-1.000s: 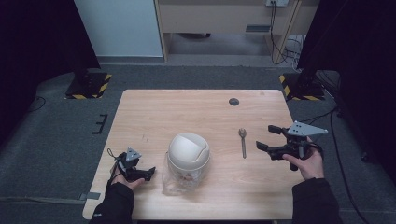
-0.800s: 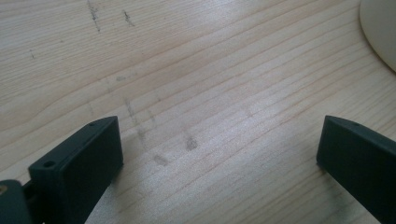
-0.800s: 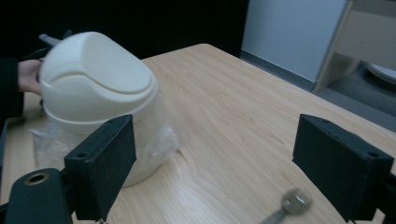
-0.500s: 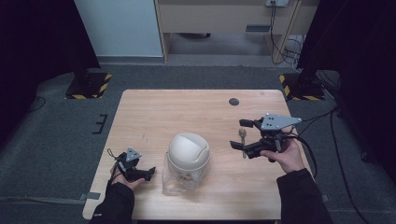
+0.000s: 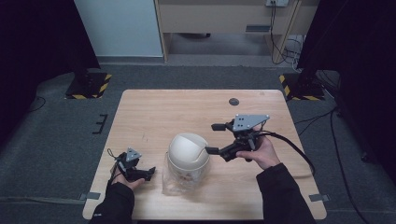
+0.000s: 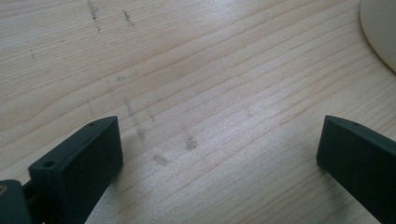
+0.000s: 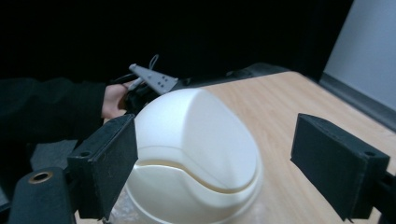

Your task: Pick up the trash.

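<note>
- Evidently the step in hand is the approach: the right gripper [image 5: 214,138] is held above the table beside the cream-white domed swing lid [image 5: 188,150] that caps a small clear plastic bin [image 5: 169,183], with its jaws wide apart and nothing between them.
- Seen along those jaws in the right gripper view, the lid [image 7: 196,140] sits just ahead, its curved seam facing the camera; one jaw looks close to the dome's side and the other stands well out over bare wood.
- Beyond the dome in that view is the left gripper [image 7: 152,79] with its grey plate.
- From above, the left gripper [image 5: 150,172] rests low on the light wooden table [image 5: 154,116], just beside the bin's base, jaws apart and empty.
- Its own view has bare wood between the jaws and the lid's pale edge [image 6: 380,37] off to one side.
- Next, I judge, the right jaws must straddle the dome and close on it; the smooth, rounded plastic may slip.
- Probably the left gripper should steady the clear bin first.
</note>
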A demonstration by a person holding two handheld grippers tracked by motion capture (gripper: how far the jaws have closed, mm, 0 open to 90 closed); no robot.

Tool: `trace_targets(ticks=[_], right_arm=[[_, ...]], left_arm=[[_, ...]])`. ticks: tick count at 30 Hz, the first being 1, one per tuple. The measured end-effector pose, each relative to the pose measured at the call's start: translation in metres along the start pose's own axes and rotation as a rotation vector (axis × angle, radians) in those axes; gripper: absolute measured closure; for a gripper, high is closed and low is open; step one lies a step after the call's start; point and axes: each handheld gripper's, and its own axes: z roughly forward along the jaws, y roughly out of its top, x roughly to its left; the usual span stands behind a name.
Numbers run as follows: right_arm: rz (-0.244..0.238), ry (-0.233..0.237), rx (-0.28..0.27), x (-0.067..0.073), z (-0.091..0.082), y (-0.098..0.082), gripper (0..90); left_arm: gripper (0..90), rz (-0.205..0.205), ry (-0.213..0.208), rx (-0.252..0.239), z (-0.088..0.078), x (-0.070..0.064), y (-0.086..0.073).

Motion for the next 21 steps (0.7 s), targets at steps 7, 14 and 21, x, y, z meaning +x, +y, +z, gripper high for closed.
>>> trace_targets(ticks=[7, 14, 21], right_arm=[[-0.003, 0.064, 0.05, 0.004, 0.023, -0.011, 15.0], [0.002, 0.105, 0.124, 0.007, 0.039, -0.024, 15.2], [0.017, 0.136, 0.157, 0.003, 0.05, -0.033, 14.7]], left_arm=[[0.0, 0.0, 0.0, 0.0, 0.0, 0.0, 0.0], [0.0, 0.0, 0.0, 0.0, 0.0, 0.0, 0.0], [0.0, 0.0, 0.0, 0.0, 0.0, 0.0, 0.0]])
